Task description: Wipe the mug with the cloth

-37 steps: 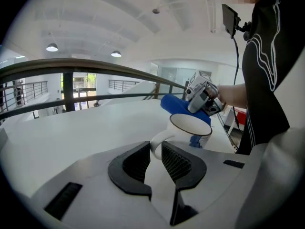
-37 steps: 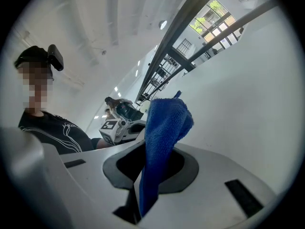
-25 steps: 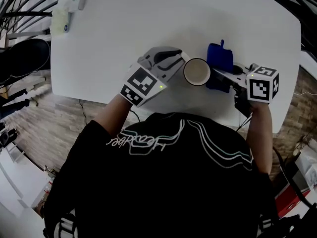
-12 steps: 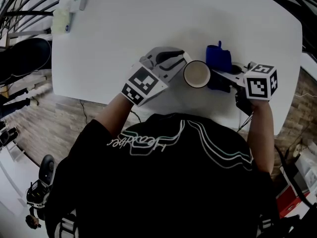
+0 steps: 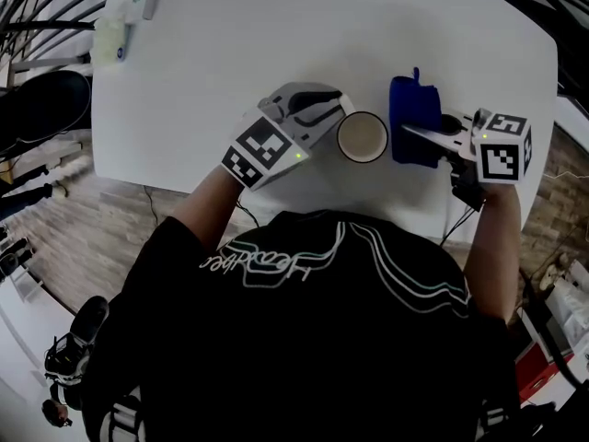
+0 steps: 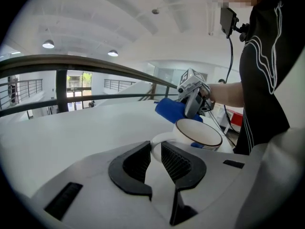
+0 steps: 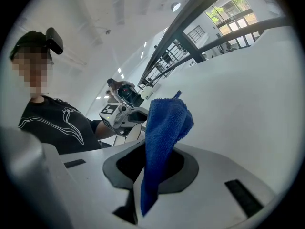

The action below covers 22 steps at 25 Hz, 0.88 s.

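Observation:
A white mug (image 5: 362,136) with a dark rim stands near the front edge of the white table (image 5: 276,35). My left gripper (image 5: 339,118) is shut on the mug's handle (image 6: 155,147), which shows white between the ribbed pads. The mug's bowl (image 6: 198,133) lies just beyond the jaws. My right gripper (image 5: 411,134) is shut on a folded blue cloth (image 5: 414,118), held up close to the mug's right side. In the right gripper view the cloth (image 7: 166,123) rises out of the jaws and hides most of the mug. I cannot tell whether cloth and mug touch.
A green-and-white packet (image 5: 114,37) and a small white item (image 5: 144,0) lie at the table's far left corner. A dark chair (image 5: 41,109) stands left of the table. The table's front edge runs just behind both hands, with cables (image 5: 456,224) hanging there.
My right gripper has shifted a little to the right with the blue cloth, away from the mug's side. The left gripper and the mug have kept their place.

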Each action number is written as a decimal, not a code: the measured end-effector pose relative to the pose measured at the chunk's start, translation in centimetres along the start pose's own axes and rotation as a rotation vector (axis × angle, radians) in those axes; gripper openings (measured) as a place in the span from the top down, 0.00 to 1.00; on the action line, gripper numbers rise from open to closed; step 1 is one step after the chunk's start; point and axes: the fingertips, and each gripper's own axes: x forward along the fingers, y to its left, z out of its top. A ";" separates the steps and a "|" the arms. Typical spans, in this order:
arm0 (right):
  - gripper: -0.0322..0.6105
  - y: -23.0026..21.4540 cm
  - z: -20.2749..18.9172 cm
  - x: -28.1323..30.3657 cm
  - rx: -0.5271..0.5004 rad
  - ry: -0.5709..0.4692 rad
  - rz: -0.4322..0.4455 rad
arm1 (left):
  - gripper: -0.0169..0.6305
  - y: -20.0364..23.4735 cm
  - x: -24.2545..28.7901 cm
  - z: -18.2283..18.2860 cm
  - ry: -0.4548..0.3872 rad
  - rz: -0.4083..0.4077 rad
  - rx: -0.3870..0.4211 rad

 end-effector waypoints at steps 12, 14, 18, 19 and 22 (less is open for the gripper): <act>0.87 1.2 1.2 0.4 -0.058 0.041 0.125 | 0.86 0.4 1.0 0.7 0.038 -0.068 0.102; 0.87 1.3 1.3 0.4 -0.063 0.048 0.136 | 0.86 0.2 1.2 0.8 0.039 -0.083 0.112; 0.87 1.4 1.4 1.0 -0.086 0.081 0.166 | 0.86 0.3 1.2 1.0 0.034 -0.106 0.110; 0.87 1.5 1.4 1.3 -0.093 0.091 0.179 | 0.86 0.4 1.2 1.0 0.034 -0.112 0.109; 0.87 1.3 1.4 1.7 -0.115 0.118 0.206 | 0.86 0.6 1.4 0.9 0.039 -0.123 0.116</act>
